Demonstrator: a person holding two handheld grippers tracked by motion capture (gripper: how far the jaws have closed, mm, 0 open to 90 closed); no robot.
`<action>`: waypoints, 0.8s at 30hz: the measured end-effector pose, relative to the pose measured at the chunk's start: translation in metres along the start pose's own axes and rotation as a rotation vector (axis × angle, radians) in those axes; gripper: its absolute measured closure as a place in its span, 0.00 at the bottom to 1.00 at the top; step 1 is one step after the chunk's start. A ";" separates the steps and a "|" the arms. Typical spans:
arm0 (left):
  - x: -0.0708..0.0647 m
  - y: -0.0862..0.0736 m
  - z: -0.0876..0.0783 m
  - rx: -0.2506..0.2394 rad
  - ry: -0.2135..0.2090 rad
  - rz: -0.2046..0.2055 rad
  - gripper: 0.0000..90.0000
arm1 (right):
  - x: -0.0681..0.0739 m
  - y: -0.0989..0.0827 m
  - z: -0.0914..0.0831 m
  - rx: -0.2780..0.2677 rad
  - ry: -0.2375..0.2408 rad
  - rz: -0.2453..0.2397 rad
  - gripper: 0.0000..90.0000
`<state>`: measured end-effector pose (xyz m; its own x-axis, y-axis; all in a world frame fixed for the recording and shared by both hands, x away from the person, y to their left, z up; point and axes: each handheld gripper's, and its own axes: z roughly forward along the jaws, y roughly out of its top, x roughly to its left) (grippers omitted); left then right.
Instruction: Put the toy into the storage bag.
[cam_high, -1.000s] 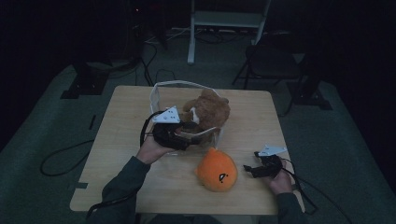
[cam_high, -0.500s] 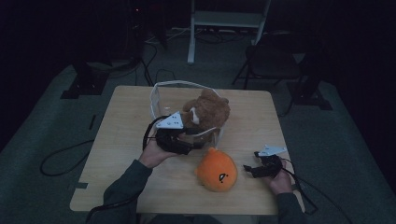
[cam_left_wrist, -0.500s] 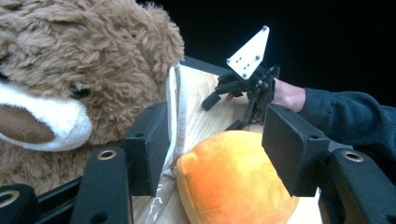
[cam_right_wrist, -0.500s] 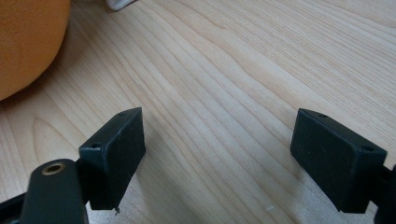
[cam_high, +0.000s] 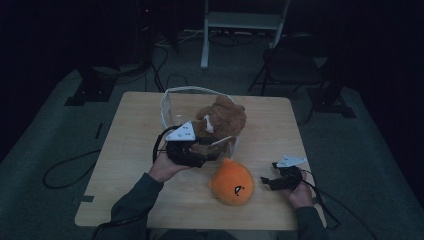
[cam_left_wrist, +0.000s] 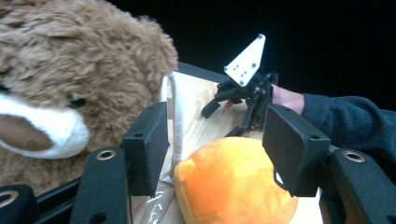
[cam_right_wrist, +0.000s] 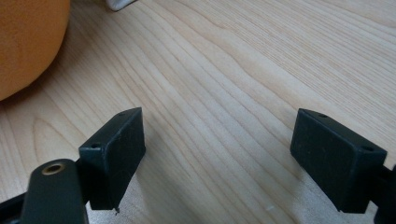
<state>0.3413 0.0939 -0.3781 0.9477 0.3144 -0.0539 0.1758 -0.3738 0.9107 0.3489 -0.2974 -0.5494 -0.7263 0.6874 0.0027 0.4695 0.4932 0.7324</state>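
We find the left gripper (cam_left_wrist: 215, 151) at the near rim of the clear bag (cam_high: 190, 90) that holds the teddy bear (cam_high: 222, 117), its jaws having just been closing and now half-wide with the rim between them unpinched, while the right gripper (cam_high: 270, 182) rests wide on the table (cam_high: 130, 130), so we judge the next move is a firm pinch on the rim to admit the orange plush (cam_high: 232, 182) lying just near of the bag.

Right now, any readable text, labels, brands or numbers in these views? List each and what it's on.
No readable text in these views.
Orange plush toy: a small black embroidered mark on its front, a face or symbol, not lettering.
Grey three-cornered plate on the right gripper: small holes, no writing.
Brown teddy bear, clear plastic bag, wooden table: no labels or print seen.
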 end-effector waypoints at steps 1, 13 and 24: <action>-0.002 -0.001 0.002 0.009 -0.008 0.007 0.46 | 0.000 0.000 0.000 0.000 0.000 0.000 0.19; -0.008 -0.013 0.015 0.034 -0.043 0.013 0.46 | 0.000 0.000 0.000 0.000 0.000 0.001 0.19; -0.013 -0.028 0.023 0.049 -0.036 0.026 0.46 | 0.000 0.000 0.000 0.001 0.000 0.000 0.19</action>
<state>0.3298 0.0805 -0.4125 0.9610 0.2728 -0.0455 0.1626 -0.4242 0.8909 0.3488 -0.2974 -0.5494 -0.7258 0.6879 0.0027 0.4705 0.4936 0.7314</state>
